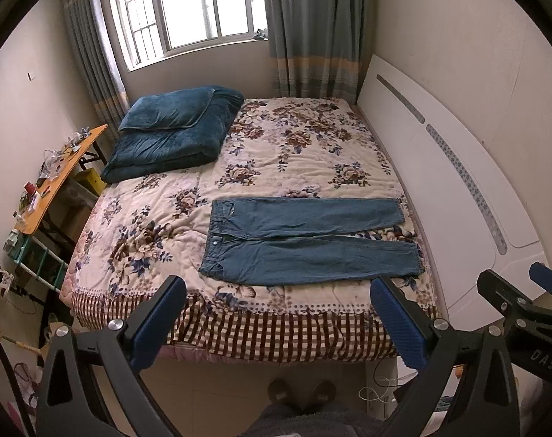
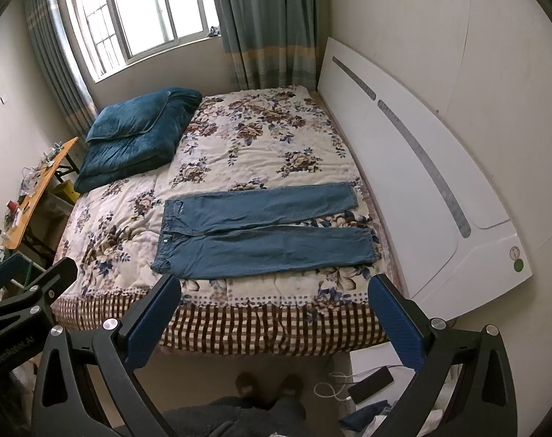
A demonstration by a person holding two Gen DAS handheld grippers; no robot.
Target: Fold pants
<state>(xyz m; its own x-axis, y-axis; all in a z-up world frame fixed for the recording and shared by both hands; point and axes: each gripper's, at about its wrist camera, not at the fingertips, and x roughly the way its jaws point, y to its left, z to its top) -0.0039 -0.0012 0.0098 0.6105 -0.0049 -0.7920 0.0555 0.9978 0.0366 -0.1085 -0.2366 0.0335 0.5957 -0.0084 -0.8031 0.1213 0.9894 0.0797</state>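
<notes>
In the middle of both frames, slightly right of centre, the pants [image 1: 308, 240] lie spread flat on the bed [image 1: 276, 313]. The waistband points toward the left of the frame and the two legs run out toward the right, a narrow wedge of flowered quilt showing between them. They lie near the bed's lower edge in the picture, well apart from the folded blue blanket [image 1: 174, 134] in the upper left.

The left tongs [image 1: 276, 320] hang over the near edge of the bed with their blue pads spread wide and nothing between them. The right tongs [image 2: 274, 318] are likewise wide open and empty, and neither pair touches the cloth.

The pants look like blue denim, so I judge them fairly heavy for clothing, limp rather than stiff, and not fragile. The weave should give the ribbed pads good friction, with little chance of slipping. The thick spots, namely the waistband, the seams and the hems, are the surest places to pinch, since a single flat layer is hard to lift off a soft quilt.

A sensible hold would be the waistband corner on the far leg with one pair of tongs and that leg's hem at the right with the other. The quilt is soft and wrinkled, so a deep pinch risks catching the bedding too.
</notes>
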